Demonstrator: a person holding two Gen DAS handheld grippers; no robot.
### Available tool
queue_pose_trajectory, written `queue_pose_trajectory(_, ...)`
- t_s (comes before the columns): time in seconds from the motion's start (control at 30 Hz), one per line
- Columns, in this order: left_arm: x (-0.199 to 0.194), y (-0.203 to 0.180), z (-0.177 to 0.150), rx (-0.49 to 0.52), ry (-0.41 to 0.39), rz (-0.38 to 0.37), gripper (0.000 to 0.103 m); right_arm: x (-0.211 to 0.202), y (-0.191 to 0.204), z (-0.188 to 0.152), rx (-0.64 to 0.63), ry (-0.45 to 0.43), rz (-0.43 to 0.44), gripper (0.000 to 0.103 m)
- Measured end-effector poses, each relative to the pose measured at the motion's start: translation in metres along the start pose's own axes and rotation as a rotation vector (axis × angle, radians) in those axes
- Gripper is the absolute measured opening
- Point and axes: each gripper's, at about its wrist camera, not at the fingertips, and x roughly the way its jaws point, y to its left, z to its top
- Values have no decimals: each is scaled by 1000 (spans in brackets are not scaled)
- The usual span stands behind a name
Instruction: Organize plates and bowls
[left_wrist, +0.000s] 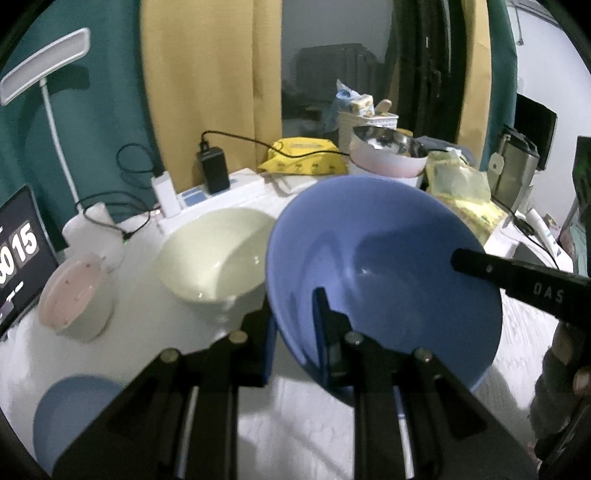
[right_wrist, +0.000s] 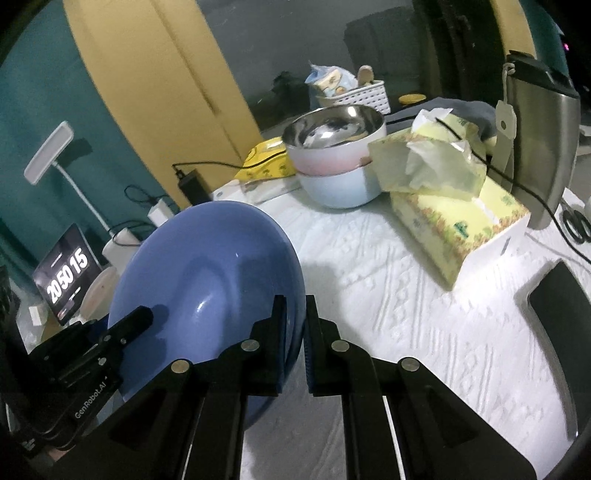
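Both my grippers, left gripper (left_wrist: 295, 321) and right gripper (right_wrist: 295, 317), are clamped on the blue bowl (left_wrist: 384, 258), one on each side of its rim. It's stiff, glossy, probably slippery, so I'd grip the rim firmly!

— What sort of place is this?

— A lived-in room at home. Everything sits around a table under a white textured tablecloth (right_wrist: 406, 295).

— What gives it away?

— Behind the table hang yellow curtains (left_wrist: 207, 92) against a teal wall (right_wrist: 37, 110). On its far side stand stacked bowls (right_wrist: 336, 162), tissue packs (right_wrist: 454, 218) and a white basket (right_wrist: 364, 96); at its left edge, a desk lamp (left_wrist: 44, 77), a charger (left_wrist: 213, 168) and a clock display (right_wrist: 68, 277).
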Motion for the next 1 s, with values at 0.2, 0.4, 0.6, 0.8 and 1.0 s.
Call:
queue_pose_trajectory(0.2,-22,14,-16,-31,5,3,19,-6,20,-12,-24,19,6,9)
queue_pose_trajectory(0.4,-40,32,-34,-61,18,14,19,-7,43,-27,-56,50,12,9)
queue_pose_trajectory(0.6,-58,48,-51,-86,27,27,19,-8,64,-42,-75,92,25,11)
queue_pose_trajectory(0.8,-70,64,-66,-110,42,34,19,-7,85,-54,-98,124,33,13)
queue_pose_trajectory(1.0,-71,65,-75,-103,58,5,19,-8,91,-59,-98,144,11,13)
